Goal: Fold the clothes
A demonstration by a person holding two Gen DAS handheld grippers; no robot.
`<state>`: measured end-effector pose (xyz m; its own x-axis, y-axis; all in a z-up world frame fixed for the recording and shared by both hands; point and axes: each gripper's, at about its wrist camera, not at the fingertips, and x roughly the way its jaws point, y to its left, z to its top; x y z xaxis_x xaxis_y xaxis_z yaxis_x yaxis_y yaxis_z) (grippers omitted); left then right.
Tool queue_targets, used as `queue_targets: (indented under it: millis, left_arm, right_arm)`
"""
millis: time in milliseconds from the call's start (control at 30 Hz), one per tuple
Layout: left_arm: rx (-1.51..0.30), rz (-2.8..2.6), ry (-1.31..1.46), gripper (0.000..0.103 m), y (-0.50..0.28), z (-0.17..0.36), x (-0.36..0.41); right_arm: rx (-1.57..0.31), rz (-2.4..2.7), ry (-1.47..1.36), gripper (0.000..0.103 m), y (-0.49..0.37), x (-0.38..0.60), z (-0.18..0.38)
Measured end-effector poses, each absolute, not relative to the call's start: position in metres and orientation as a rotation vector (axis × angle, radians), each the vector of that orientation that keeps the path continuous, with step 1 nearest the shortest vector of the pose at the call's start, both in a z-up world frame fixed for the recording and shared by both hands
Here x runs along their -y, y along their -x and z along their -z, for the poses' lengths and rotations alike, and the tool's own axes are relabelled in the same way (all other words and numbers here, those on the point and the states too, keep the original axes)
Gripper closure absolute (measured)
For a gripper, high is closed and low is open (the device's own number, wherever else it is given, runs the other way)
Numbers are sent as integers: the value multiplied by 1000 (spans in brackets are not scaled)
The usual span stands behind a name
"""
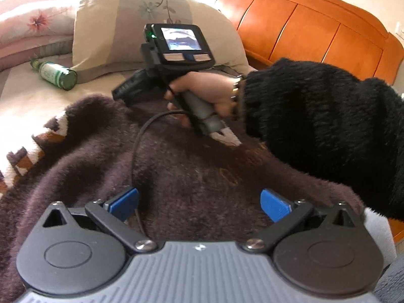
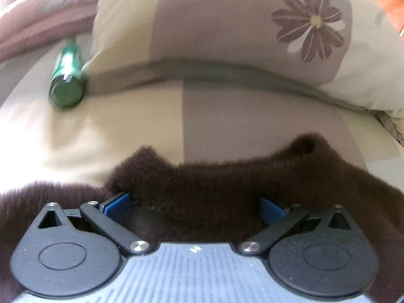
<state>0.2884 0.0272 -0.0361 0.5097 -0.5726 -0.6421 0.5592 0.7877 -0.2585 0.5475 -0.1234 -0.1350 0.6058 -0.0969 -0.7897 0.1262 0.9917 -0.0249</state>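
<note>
The left gripper point(image 1: 199, 203) is seen with its blue fingers point(image 1: 125, 199) spread wide apart, nothing clamped between them; the fuzzy dark brown sweater point(image 1: 176, 171) is spread beneath and ahead of them on the bed point(image 1: 22, 96). The right gripper point(image 2: 195, 205) is likewise held apart, its fingers point(image 2: 117, 204) set to either side of a raised fold of the sweater point(image 2: 214, 184), though contact cannot be told. Beyond the left fingers, the right gripper is gripped by a hand point(image 1: 202, 88) in a black sleeve point(image 1: 315, 116). Farther off to the left a green bottle point(image 2: 68, 78) is laid beside a flowered pillow point(image 2: 227, 30).
</note>
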Motion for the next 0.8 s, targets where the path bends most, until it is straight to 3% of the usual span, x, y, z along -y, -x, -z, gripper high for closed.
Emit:
queue_targets:
  millis: [333,533,600,800]
  left_arm:
    - [-718,683,32,1,-277,22,-33]
    - [-716,700,41,1,-279,20,-29]
    - [-716,718,46,1,-277,19,-26]
    - [-682,761,41,1,-266,7,-19]
  right_arm:
    - [-989,-16,-166,0,-514,134,101]
    - [-961,-58,51,0,-523,86,129]
    - [-892,-13,41,0,-531,82,133]
    - [-932,-101,49,0,-524,96,119]
